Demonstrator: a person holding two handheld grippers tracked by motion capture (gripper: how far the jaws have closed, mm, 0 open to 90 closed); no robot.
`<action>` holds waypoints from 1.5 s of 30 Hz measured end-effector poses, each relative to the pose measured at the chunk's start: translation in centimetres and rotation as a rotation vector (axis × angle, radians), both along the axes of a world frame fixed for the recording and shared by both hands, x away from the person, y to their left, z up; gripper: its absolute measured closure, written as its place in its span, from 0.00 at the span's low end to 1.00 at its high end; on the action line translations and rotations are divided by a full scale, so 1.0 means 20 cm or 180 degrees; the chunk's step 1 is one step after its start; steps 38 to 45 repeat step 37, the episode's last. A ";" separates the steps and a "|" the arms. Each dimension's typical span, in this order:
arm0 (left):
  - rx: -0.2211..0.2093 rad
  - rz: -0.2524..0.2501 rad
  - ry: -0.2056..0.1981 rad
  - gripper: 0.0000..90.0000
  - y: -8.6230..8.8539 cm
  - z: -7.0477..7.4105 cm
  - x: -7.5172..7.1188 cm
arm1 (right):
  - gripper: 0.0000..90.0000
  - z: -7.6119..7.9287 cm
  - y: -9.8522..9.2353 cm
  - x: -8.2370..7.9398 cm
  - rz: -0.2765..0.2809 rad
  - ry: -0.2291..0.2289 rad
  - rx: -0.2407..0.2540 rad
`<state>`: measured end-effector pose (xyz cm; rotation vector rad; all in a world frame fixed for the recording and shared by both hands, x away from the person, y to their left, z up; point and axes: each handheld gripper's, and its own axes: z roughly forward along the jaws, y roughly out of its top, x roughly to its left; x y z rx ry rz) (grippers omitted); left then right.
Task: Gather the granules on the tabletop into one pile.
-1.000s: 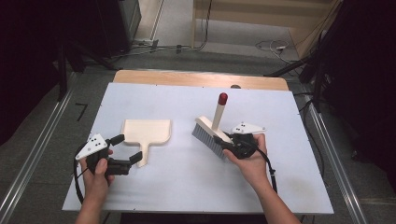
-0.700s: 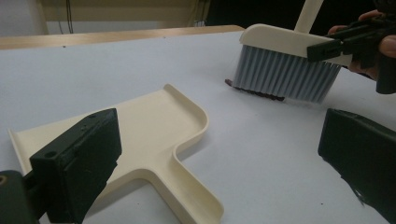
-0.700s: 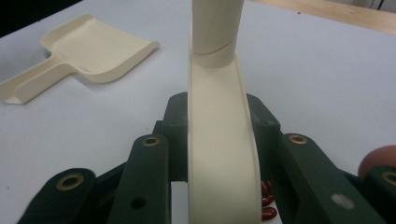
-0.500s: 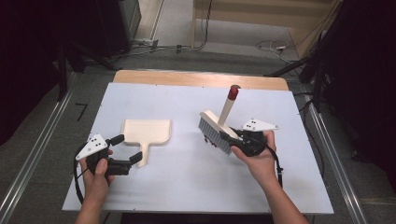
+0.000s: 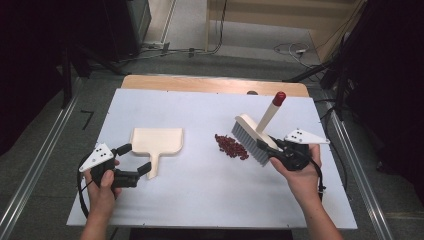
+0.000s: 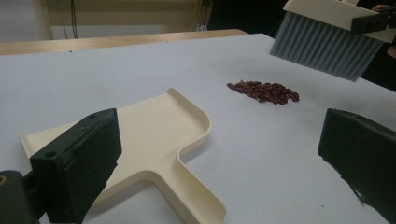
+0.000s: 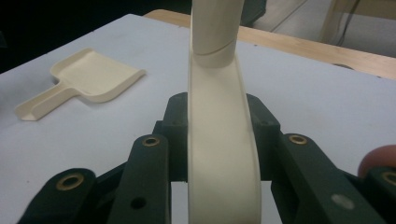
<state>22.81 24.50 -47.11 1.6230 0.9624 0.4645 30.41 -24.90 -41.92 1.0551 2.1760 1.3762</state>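
Now holding the hand brush [image 5: 247, 131] in the right gripper [image 5: 265, 147], jaws clamped together on the cream back just where the handle begins, as the right gripper view is showing at close range. Keeping the grip that low on the brush probably for control over the bristle edge. Carrying the brush tilted, clear of the table [image 5: 210, 190], bristles facing down and toward the small pile of red beans [image 5: 231, 146], with the red-capped handle [image 5: 279, 97] angling up and away. Hovering just beside the pile on its far side from the dustpan [image 5: 157, 140], apparently lining up a sweep across toward the pan.

Waiting with the left gripper [image 5: 135, 159] at the dustpan's handle, jaws standing apart on either side of it and not pressing on it, seemingly readying to steady the pan against the push of the brush. Lying flat on the table, the pan with its open mouth turned away from the person rather than toward the beans, so likely needing a turn before catching anything.

Looking smooth and matte: the dustpan as moulded cream plastic with a shallow raised lip and rounded shoulders narrowing into a channelled handle. Showing fine, straight, grey bristles in a dense even row under the brush's cream block. Reading as small, glossy, dark red ovals, the beans, scattered in a loose elongated heap on the pale matte tabletop.
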 end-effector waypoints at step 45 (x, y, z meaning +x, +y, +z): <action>0.0065 0.0037 -0.0009 0.00 0.02 0.00 0.01 | 0.73 -0.16 -0.55 0.00 -0.0672 0.0171 0.0170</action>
